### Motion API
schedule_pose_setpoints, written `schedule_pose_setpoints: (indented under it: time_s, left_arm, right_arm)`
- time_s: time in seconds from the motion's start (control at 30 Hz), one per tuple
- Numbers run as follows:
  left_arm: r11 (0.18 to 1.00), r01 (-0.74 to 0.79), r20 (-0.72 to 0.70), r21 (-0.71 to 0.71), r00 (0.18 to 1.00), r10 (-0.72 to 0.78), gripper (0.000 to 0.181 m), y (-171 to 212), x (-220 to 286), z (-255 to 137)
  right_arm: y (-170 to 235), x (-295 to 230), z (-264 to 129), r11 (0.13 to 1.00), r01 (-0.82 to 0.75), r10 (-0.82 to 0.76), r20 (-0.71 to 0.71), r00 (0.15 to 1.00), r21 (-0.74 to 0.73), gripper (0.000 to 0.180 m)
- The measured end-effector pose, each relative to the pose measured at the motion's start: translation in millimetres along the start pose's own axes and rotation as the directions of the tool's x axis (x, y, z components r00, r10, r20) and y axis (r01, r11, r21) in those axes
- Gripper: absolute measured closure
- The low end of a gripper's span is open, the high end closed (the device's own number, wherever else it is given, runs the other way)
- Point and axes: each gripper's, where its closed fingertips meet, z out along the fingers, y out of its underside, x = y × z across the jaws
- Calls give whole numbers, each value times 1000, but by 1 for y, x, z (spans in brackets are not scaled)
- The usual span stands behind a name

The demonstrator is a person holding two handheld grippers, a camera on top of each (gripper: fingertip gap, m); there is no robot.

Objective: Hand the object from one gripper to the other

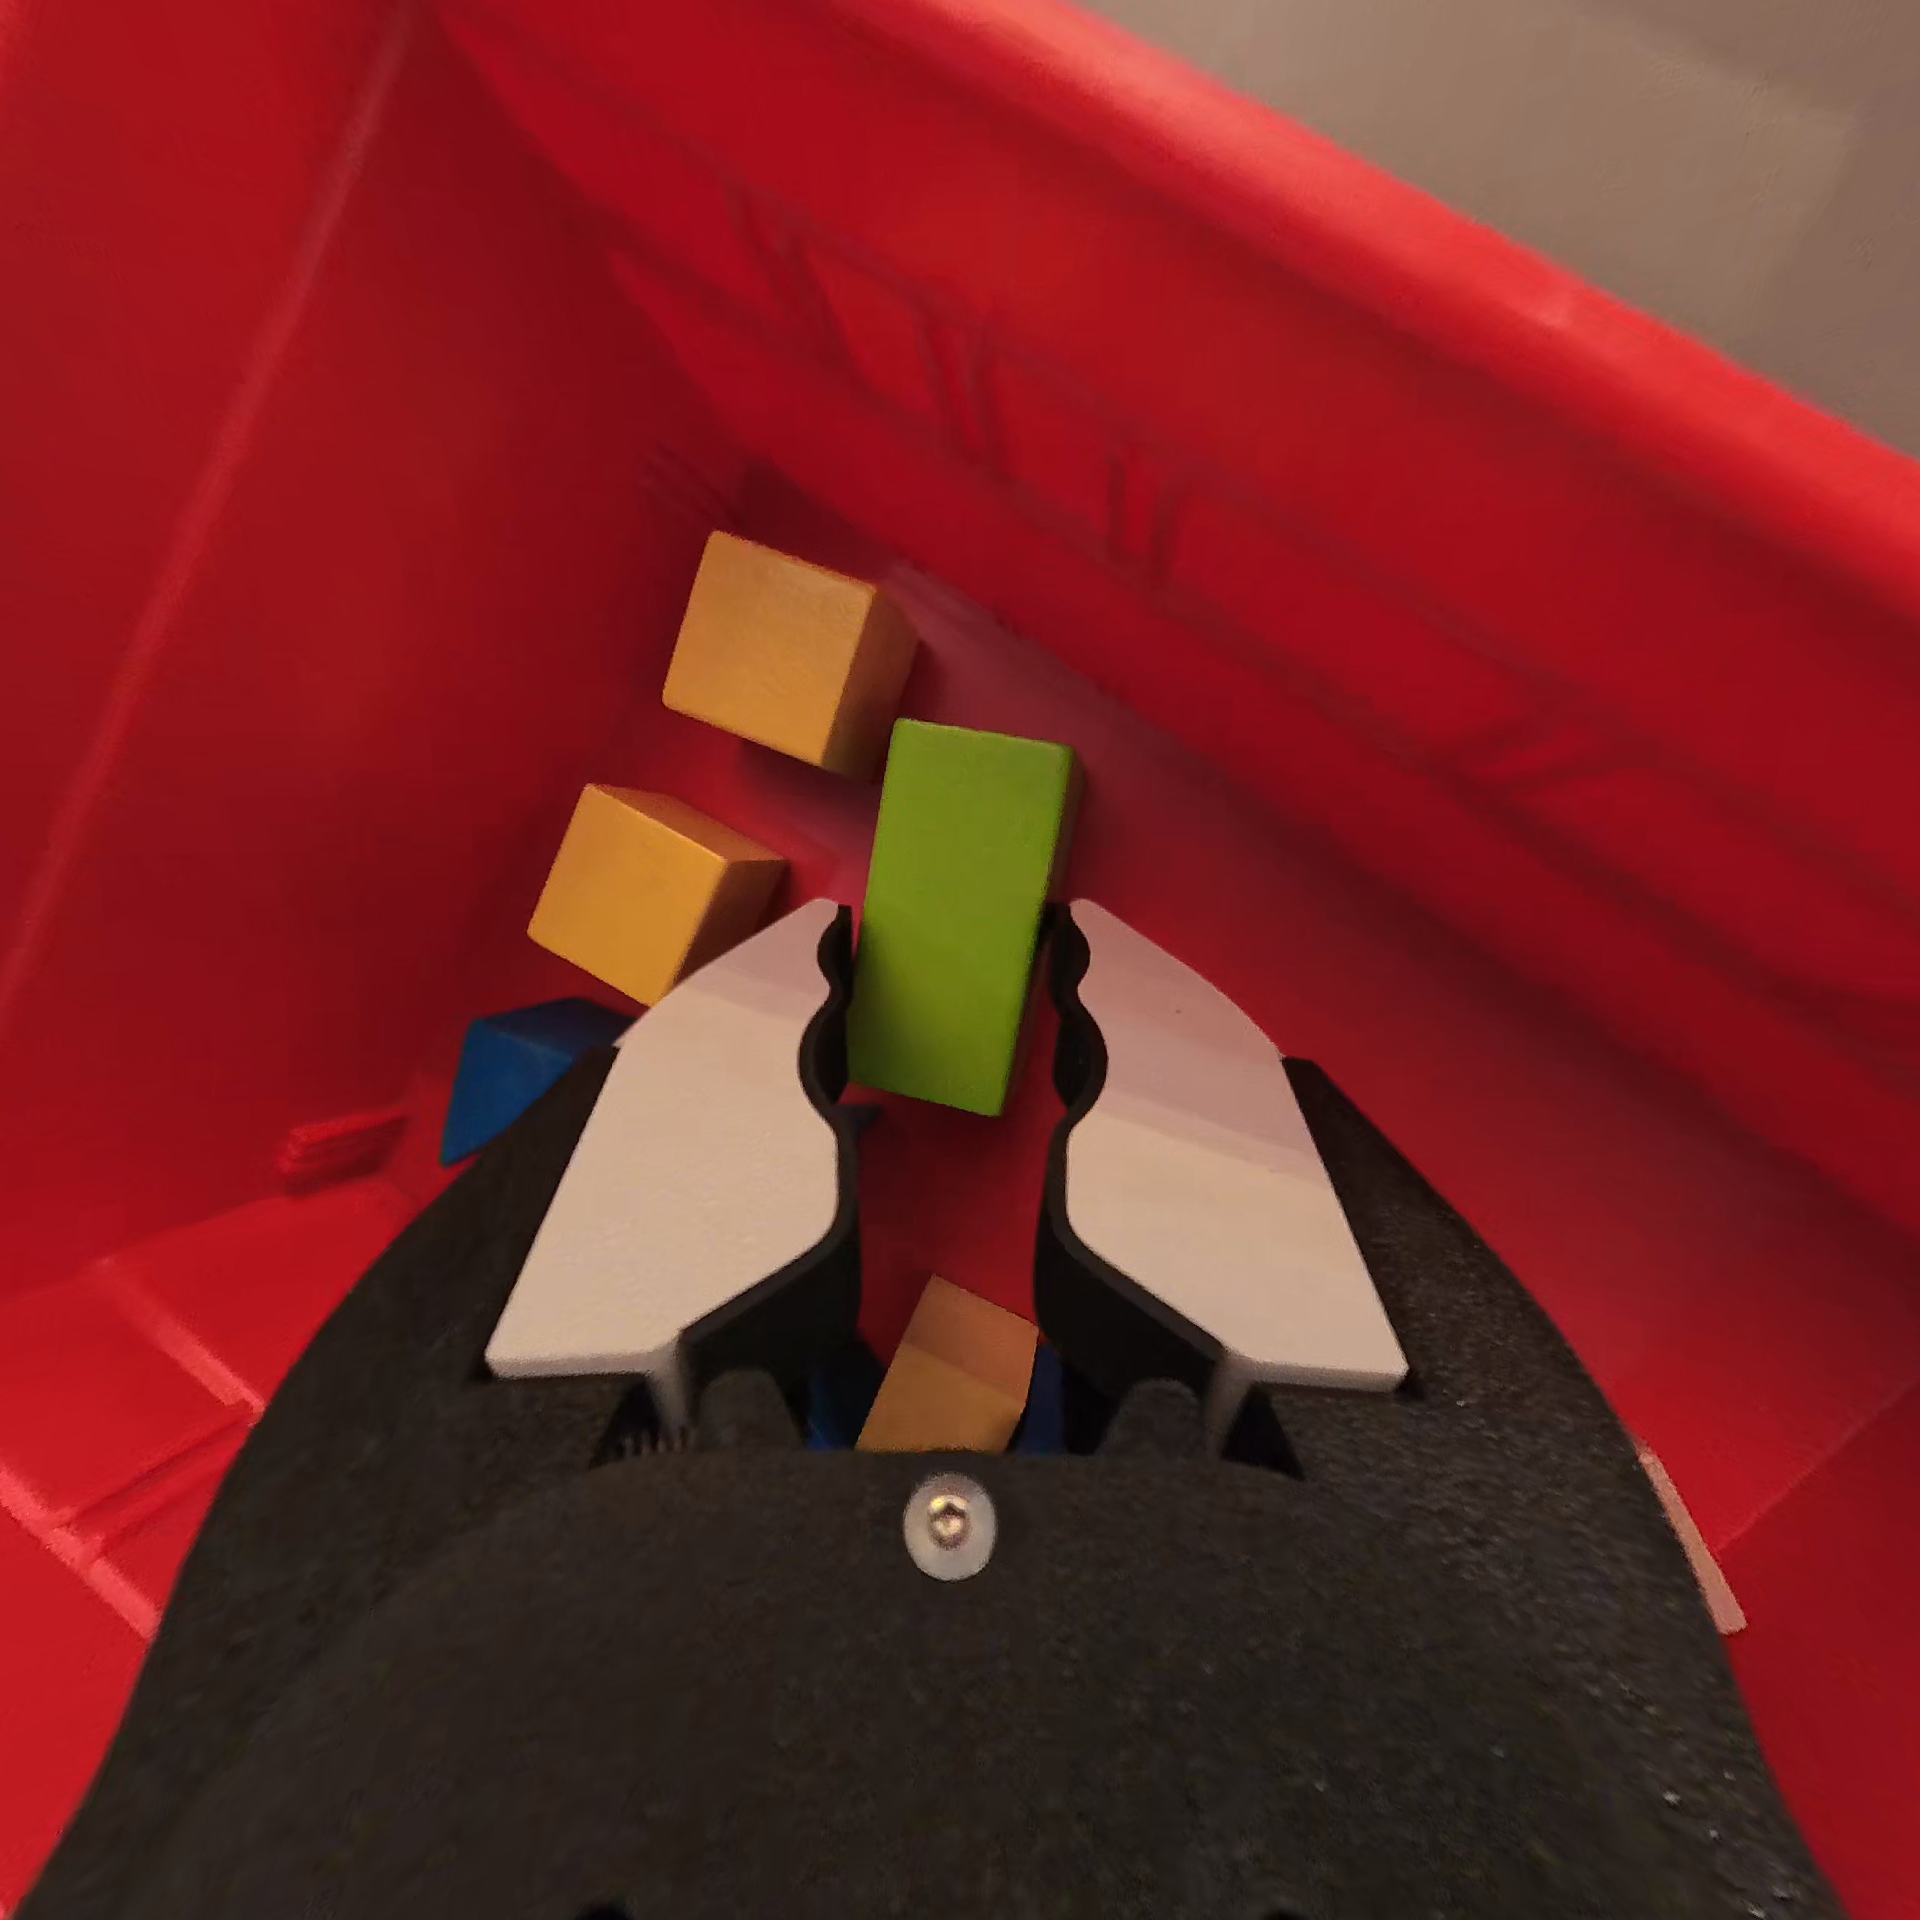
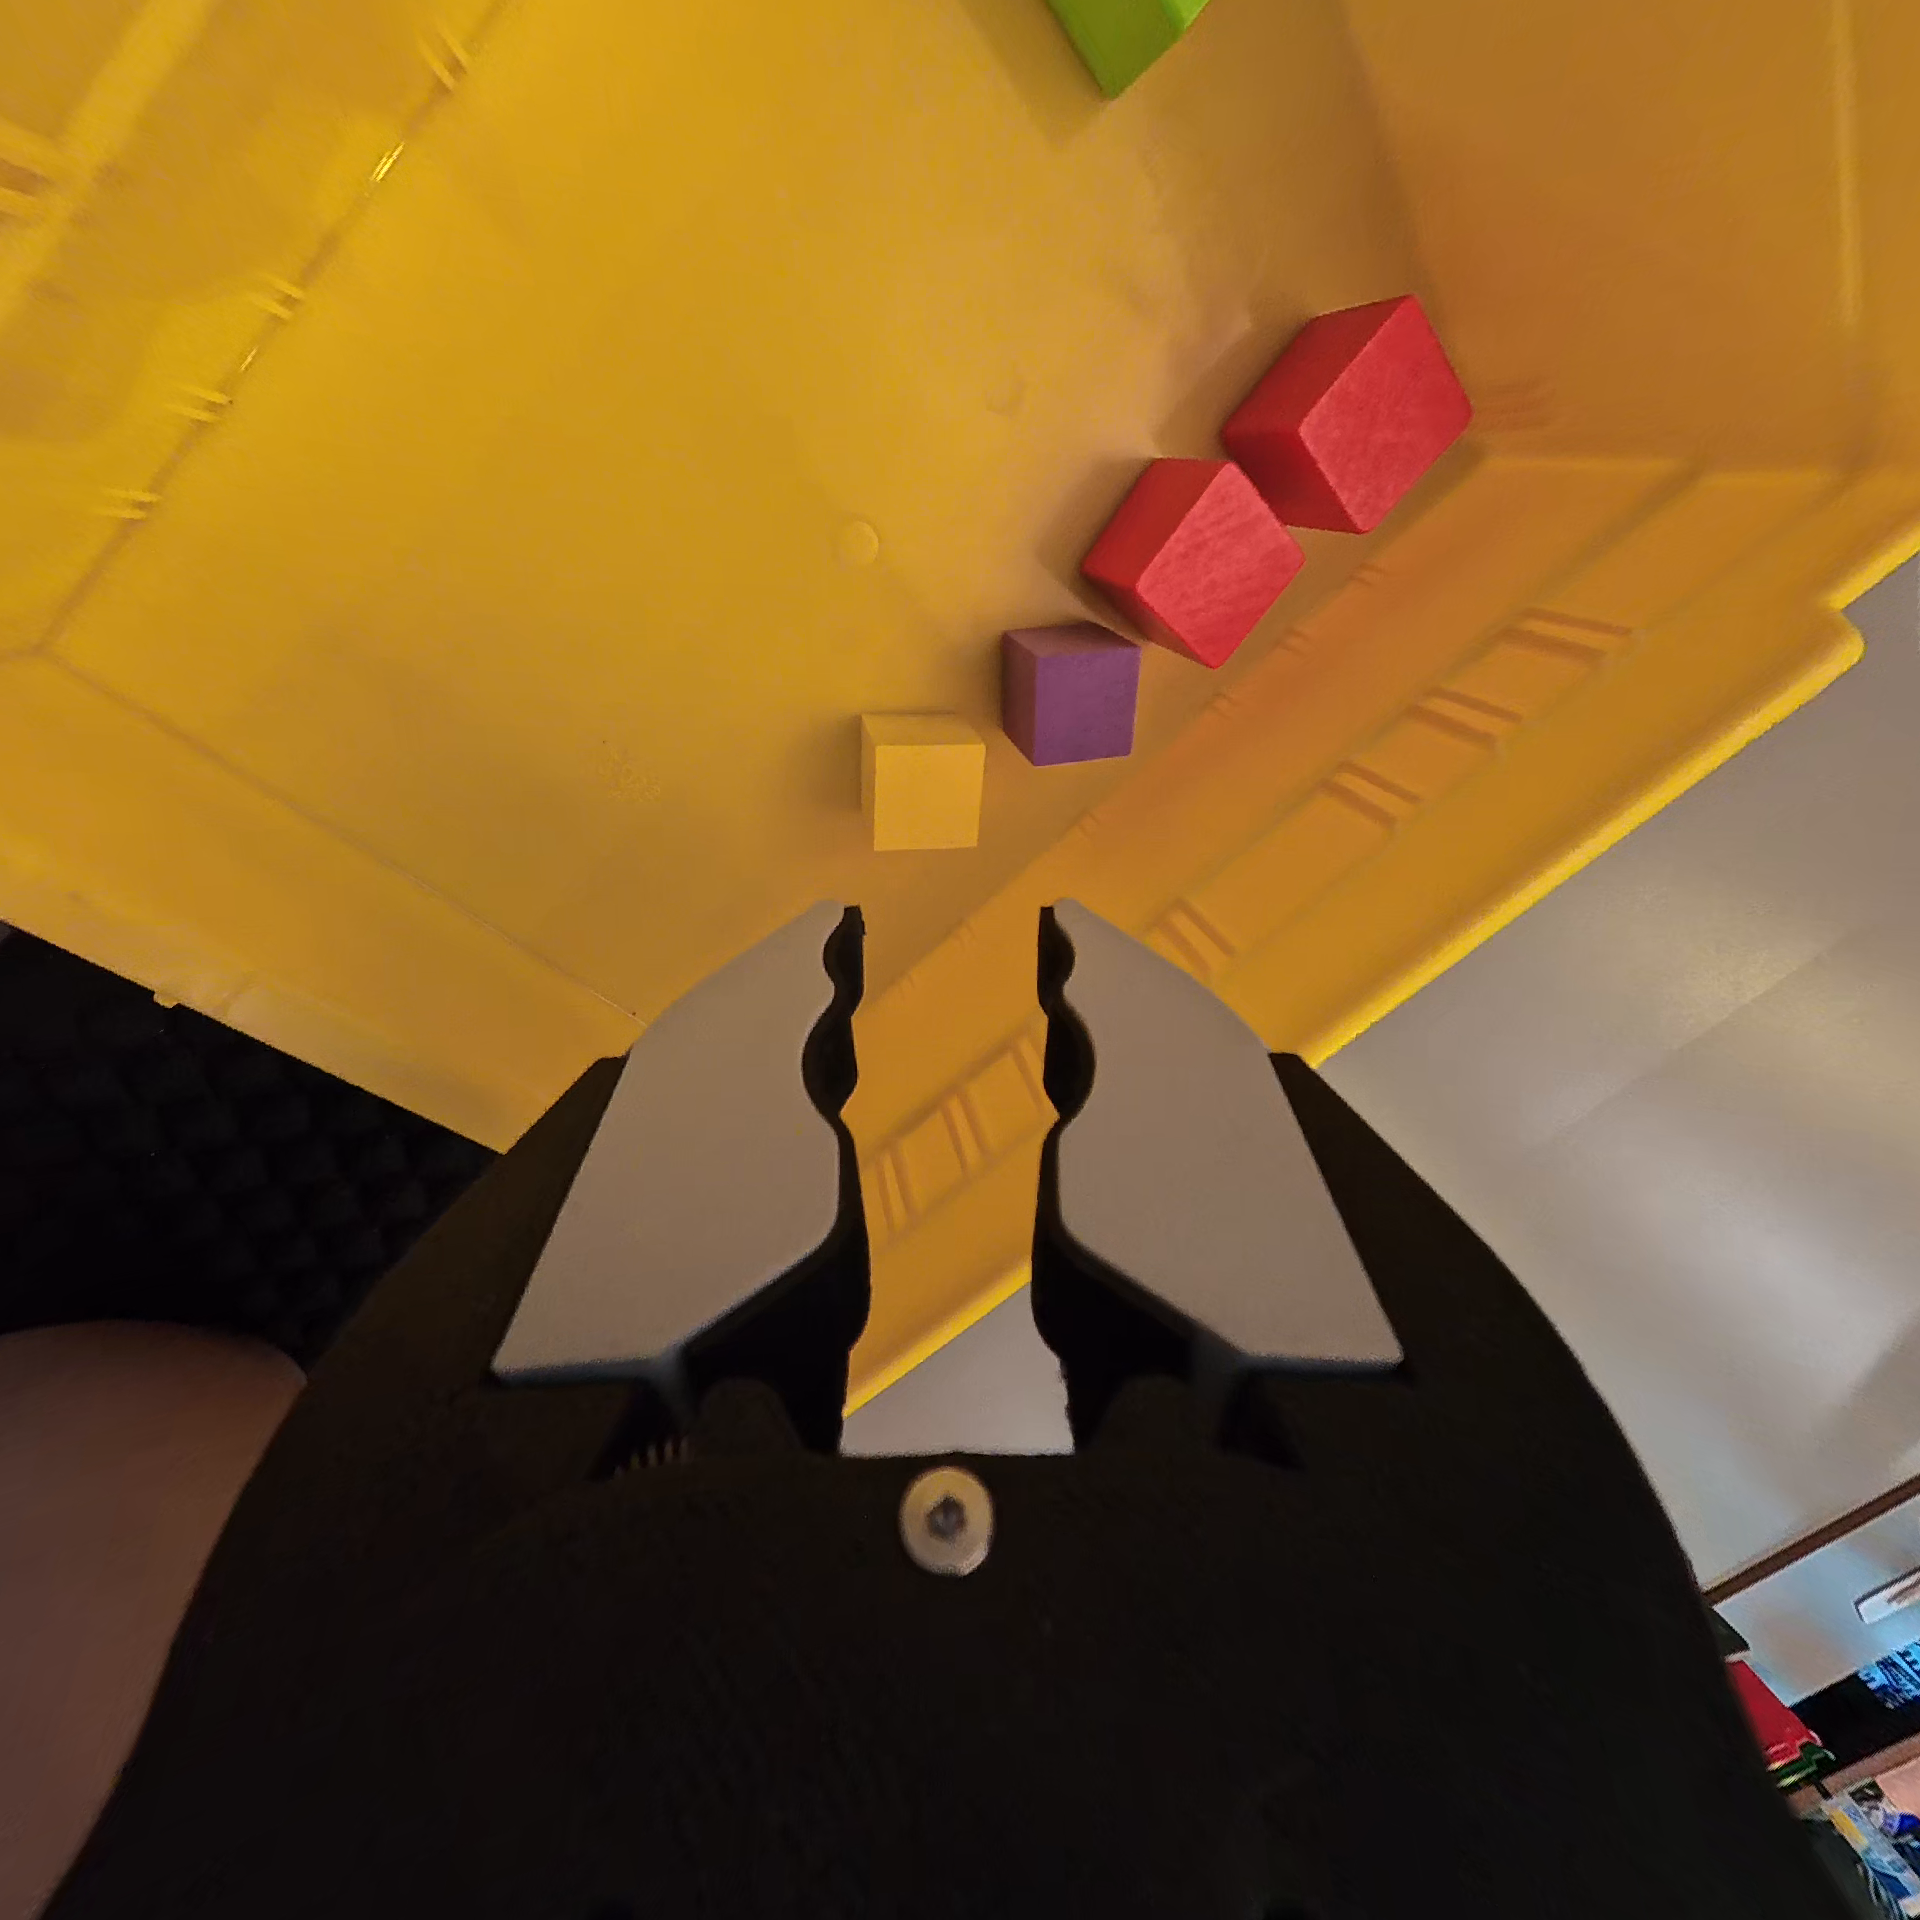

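While the left gripper (image 1: 948, 920) is reaching into the red bin (image 1: 1351, 540), its jaws are pinching the green block (image 1: 951, 925), an upright oblong. Two orange cubes (image 1: 784, 649) are lying behind it; a blue piece (image 1: 509, 1070) and another orange block (image 1: 956, 1371) are showing only partly past the fingers. Over the yellow bin (image 2: 416, 468), the right gripper (image 2: 949, 920) is hanging with jaws spread around nothing. Inside are sitting a yellow cube (image 2: 923, 781), a purple cube (image 2: 1075, 694), two red cubes (image 2: 1205, 561) and a green piece (image 2: 1127, 36), cut off by the frame.
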Motion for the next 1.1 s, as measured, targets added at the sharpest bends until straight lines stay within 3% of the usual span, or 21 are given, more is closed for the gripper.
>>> schedule_pose_setpoints:
  time_s: [0.8,1.1]
  left_arm:
    - [999,5,-9,-34,1000,-5,144,4,2,4]
    - [997,41,57,60,997,-44,145,-10,-11,-34]
  right_arm:
    - [1,-8,5,999,24,-23,26,999,-31,147]
    - [1,-7,5,999,27,-27,22,999,-27,147]
